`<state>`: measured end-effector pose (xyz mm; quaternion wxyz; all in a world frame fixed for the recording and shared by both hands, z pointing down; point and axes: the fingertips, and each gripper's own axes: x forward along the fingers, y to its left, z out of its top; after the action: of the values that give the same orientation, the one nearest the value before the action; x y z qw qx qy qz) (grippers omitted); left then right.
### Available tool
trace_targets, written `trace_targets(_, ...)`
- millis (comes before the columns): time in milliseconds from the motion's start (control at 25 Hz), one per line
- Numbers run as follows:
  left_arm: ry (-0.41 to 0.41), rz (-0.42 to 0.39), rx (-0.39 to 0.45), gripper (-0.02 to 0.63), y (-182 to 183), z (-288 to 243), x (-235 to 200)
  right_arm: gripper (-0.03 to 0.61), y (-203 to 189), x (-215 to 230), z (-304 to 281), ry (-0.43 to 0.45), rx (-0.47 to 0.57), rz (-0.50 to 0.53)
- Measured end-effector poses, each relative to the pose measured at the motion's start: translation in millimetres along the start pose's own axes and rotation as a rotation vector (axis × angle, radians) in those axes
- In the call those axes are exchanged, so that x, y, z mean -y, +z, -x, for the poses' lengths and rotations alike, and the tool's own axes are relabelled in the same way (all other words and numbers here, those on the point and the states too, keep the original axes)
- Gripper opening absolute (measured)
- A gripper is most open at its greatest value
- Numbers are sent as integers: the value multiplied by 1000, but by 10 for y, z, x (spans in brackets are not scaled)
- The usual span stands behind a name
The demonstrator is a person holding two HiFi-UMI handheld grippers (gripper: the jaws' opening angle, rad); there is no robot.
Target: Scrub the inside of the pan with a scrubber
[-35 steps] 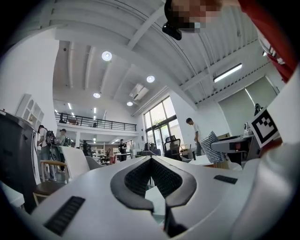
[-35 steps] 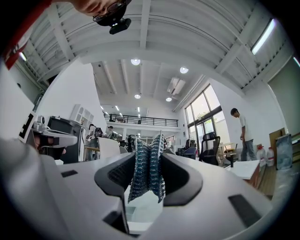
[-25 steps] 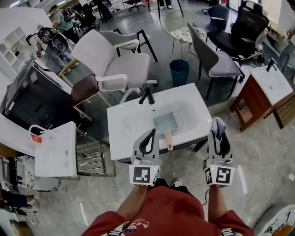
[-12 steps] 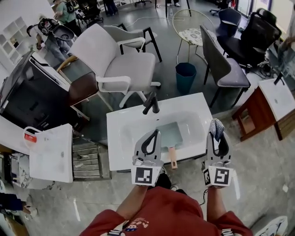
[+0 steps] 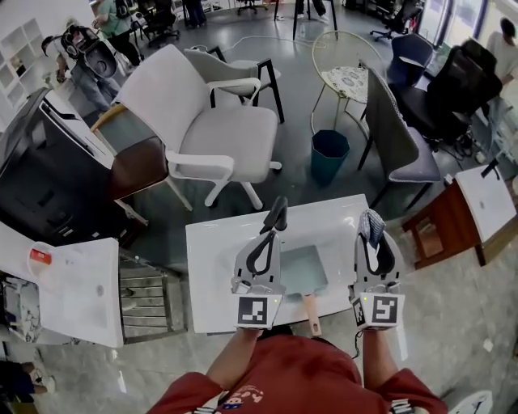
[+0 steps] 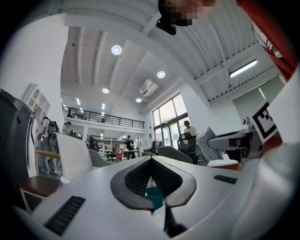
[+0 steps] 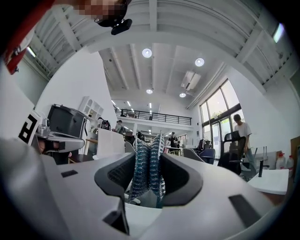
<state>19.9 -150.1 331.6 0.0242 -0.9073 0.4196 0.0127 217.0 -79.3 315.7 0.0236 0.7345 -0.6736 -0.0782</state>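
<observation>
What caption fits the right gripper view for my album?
Right claw shut on a folded blue scrubber, tall windows behind.

Two claws are in frame, the left claw (image 5: 269,236) and the right claw (image 5: 374,242), each carrying one marker cube (image 5: 259,311). There is one scrubber (image 5: 371,224), one pan (image 5: 303,271) and one black faucet (image 5: 277,212). Three white basin-topped counters are visible: a centre counter (image 5: 214,275), a left counter (image 5: 81,299) and a right counter (image 5: 486,202). At least six chairs stand beyond them: one white armchair (image 5: 202,121), one chair with black legs (image 5: 235,69), one wire chair (image 5: 348,65), one grey chair (image 5: 405,145), one blue chair (image 5: 409,57) and one black office chair (image 5: 469,81). One teal bin (image 5: 329,154) sits among them. At least two people (image 5: 109,16) appear at the far edges.
</observation>
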Motion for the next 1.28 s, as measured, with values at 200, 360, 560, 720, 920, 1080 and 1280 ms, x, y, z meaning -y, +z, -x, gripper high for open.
trace_targets(200, 21, -9, -23, 11, -122, -155, -232, 175, -72, -101, -291, 24, -9, 3)
trace_targets(360, 58, 12, -43, 11, -177, -165, -326, 175, -178, -136, -481, 66, -29, -4)
trace_targets(560, 158, -10, -58, 11, -141, -139, -458, 175, -281, -189, -750, 167, -26, -30)
trace_targets(720, 233, -35, -70, 11, -118, -67, -530, 175, -301, -240, -862, 236, -15, -45)
trace_targets(920, 284, -69, -78, 11, -89, -10, -529, 175, -377, -288, -930, 287, -12, -64)
trace_targets(1080, 303, -71, -87, 11, -119, 25, -522, 175, -465, -337, -960, 314, -24, -66)
trace_targets(1280, 317, -55, -111, 11, -159, 36, -552, 175, -504, -440, -977, 373, -53, -10)
